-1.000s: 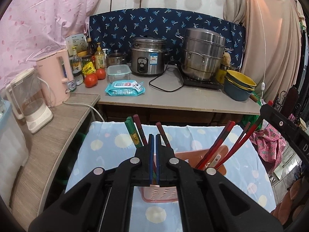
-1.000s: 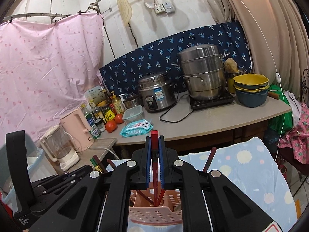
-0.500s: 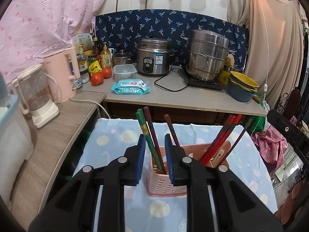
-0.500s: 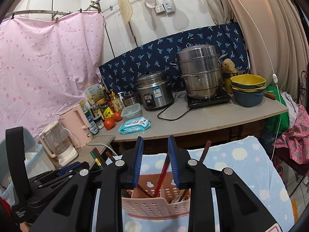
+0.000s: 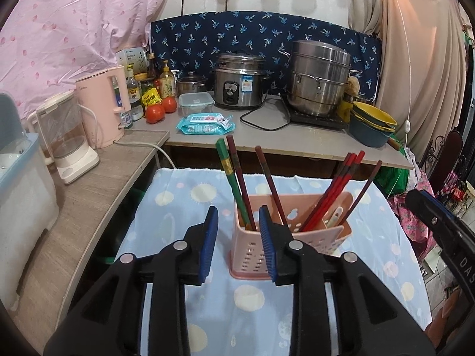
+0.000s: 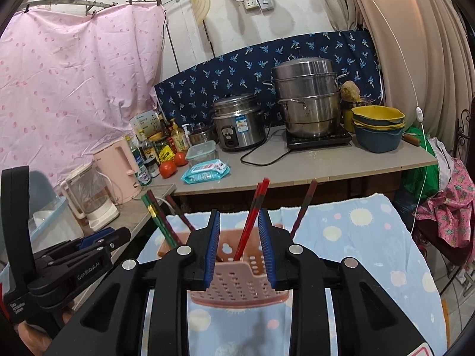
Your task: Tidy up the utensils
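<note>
both tools [image 5: 238,240] [image 6: 239,244] just released, empty, behind pink caddy [image 5: 299,237] near rim, chopsticks [image 5: 332,192] inside, cloth [image 5: 386,267] bare around

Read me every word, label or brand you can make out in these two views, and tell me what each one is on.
"GenRobot.AI": on the left gripper, its body, seen from the right wrist.
"Data Acquisition System": same body, lower edge.
"DAS": cut off, on the right gripper's body, seen from the left wrist.
Too small or blurred: rice cooker sticker, wet wipes pack, sauce bottles, white box.

Black plastic left gripper [image 5: 238,238], blue ribbed fingers [image 5: 209,241], silver screws, white "GenRobot.AI" lettering
</note>
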Demonstrator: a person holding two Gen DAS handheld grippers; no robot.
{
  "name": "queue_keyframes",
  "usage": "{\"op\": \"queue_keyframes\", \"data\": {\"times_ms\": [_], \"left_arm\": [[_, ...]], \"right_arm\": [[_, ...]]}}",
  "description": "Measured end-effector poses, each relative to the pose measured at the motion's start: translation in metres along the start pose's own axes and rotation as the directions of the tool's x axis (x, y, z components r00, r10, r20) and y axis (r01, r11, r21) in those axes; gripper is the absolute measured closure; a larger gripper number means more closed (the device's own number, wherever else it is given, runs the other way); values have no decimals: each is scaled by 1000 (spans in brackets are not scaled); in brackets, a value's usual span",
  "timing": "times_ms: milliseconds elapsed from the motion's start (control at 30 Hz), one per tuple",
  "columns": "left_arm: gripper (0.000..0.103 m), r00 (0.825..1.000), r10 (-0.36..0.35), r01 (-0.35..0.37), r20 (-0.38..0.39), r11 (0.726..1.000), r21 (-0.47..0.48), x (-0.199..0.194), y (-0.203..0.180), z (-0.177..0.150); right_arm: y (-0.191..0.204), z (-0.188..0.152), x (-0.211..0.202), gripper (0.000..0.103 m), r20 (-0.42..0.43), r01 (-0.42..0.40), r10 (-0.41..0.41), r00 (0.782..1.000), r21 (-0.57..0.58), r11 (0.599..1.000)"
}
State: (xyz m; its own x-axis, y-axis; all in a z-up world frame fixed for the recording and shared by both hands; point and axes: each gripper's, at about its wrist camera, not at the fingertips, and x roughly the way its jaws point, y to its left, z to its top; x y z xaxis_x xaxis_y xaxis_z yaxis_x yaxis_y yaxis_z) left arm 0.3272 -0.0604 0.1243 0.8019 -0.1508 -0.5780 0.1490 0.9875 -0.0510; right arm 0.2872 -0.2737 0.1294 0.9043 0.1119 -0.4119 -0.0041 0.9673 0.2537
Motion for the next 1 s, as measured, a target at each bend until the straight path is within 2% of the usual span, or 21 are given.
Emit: {"op": "queue_keyframes", "data": {"times_ms": [133, 233, 267, 367, 533, 600, 633, 800, 867, 1000], "left_arm": [[74, 1000, 2, -2, -12, 1000, 4, -6, 0, -14], [63, 1000, 9, -9, -22, 1000, 3, -11, 0, -25], [61, 1000, 11, -11, -26, 1000, 2, -13, 0, -29], [61, 999, 11, -10, -40, 1000, 1, -18, -1, -43], [61, 998, 18, -18, -67, 1000, 5, -27, -2, -67], [55, 997, 19, -19, -76, 1000, -1, -32, 0, -75], [47, 997, 20, -20, -78, 1000, -5, -34, 0, -78], [43, 996, 44, -43, -74, 999, 8, -48, 0, -96], [35, 996, 46, -45, -80, 999, 5, -51, 1, -103], [27, 994, 57, -56, -91, 998, 15, -59, -3, -117]], "right_arm": [[4, -15, -7, 76, -34, 6, -6, 999, -14, 1000], [10, -28, -13, 76, -60, 20, -23, 998, -44, 999], [13, -33, -16, 73, -68, 24, -28, 997, -54, 998], [17, -47, -24, 66, -85, 32, -37, 996, -67, 997], [25, -66, -41, 64, -95, 62, -71, 993, -97, 993], [26, -74, -48, 62, -106, 73, -84, 991, -101, 992], [26, -77, -51, 60, -111, 75, -86, 990, -99, 992], [23, -93, -66, 53, -132, 103, -113, 985, -79, 992], [20, -100, -72, 51, -146, 123, -132, 980, -66, 990], [16, -110, -79, 47, -167, 144, -151, 974, -55, 988]]}}
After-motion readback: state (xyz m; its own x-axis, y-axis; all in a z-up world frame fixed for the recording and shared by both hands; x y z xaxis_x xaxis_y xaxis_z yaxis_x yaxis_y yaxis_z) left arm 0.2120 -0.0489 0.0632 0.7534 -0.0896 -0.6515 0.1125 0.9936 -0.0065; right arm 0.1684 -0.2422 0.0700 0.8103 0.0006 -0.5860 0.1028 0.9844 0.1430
